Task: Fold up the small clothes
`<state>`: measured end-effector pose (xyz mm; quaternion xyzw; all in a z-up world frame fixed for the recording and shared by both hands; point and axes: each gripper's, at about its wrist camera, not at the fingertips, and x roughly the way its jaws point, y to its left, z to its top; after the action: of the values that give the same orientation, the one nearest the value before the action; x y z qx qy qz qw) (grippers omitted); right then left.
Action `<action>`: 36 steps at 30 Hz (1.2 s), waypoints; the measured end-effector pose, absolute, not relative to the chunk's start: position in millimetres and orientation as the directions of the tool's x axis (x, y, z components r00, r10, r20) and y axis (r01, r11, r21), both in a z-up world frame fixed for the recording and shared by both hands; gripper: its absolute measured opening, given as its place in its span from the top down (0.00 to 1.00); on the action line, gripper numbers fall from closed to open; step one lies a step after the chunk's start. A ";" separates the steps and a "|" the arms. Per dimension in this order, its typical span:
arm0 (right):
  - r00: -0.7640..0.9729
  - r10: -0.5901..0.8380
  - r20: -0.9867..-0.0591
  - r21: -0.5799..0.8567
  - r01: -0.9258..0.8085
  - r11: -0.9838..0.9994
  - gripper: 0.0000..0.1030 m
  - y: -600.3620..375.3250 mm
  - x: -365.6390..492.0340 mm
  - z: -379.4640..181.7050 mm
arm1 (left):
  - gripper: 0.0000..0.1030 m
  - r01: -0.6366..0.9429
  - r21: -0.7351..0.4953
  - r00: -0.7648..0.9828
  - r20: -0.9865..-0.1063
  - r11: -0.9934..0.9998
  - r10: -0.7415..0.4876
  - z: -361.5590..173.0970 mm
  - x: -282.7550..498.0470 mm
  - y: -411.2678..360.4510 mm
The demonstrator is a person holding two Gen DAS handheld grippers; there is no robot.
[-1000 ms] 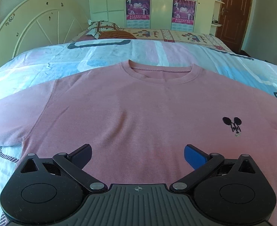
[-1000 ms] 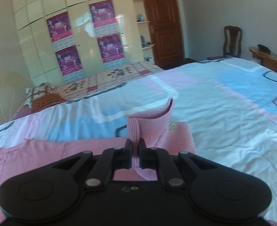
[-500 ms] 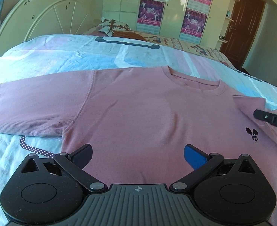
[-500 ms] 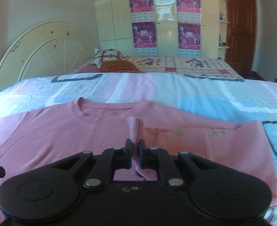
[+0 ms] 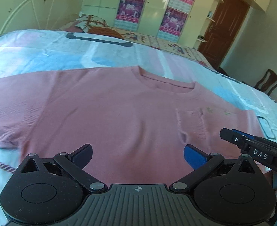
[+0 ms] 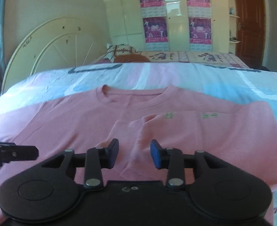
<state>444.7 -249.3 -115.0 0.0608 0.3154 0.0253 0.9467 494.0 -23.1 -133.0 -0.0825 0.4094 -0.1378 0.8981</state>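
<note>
A pink T-shirt (image 5: 108, 109) lies flat on the bed, collar away from me. Its right sleeve (image 5: 193, 124) is folded inward over the chest, also seen in the right wrist view (image 6: 157, 128). The left sleeve (image 5: 10, 109) still lies spread out to the left. My left gripper (image 5: 137, 153) is open and empty over the shirt's lower part. My right gripper (image 6: 134, 153) is open and empty just above the folded sleeve; it also shows at the right edge of the left wrist view (image 5: 251, 146).
The bed has a blue, pink and white patterned cover (image 5: 82, 56). A pillow (image 6: 123, 52) and a round cream headboard (image 6: 53, 43) stand at the far left. Wardrobes with posters (image 6: 176, 15), a brown door (image 5: 225, 28) and a chair (image 5: 268, 82) are beyond.
My right gripper carried the right sleeve across onto the chest, then opened and let it go. My left gripper shifted left and stays open.
</note>
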 end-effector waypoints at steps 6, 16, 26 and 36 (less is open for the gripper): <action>0.828 -0.106 -0.550 0.161 0.229 0.960 0.77 -330.3 411.5 -93.9 | 0.07 0.274 -0.277 0.549 -0.741 0.921 -0.387 -149.2 534.2 -92.2; 0.731 -0.317 -0.605 0.292 0.574 0.765 0.80 -434.6 360.8 -109.2 | 0.96 0.318 -0.227 0.667 -0.636 0.921 -0.387 -121.8 531.9 -114.1; 0.751 -0.225 -0.621 0.319 0.504 0.803 0.80 -423.8 372.9 -116.3 | 0.96 0.220 -0.148 0.715 -0.648 0.964 -0.262 -133.1 534.1 -52.1; 0.678 -0.093 -0.729 0.195 0.335 0.922 0.86 -385.1 411.0 -130.3 | 0.95 0.168 -0.192 0.724 -0.641 0.967 -0.254 -149.1 540.2 -32.1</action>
<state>411.0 -385.1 -130.3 0.1582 0.3832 -0.1186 0.9022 540.2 -32.1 -149.1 -0.0604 0.3533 -0.1139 0.9266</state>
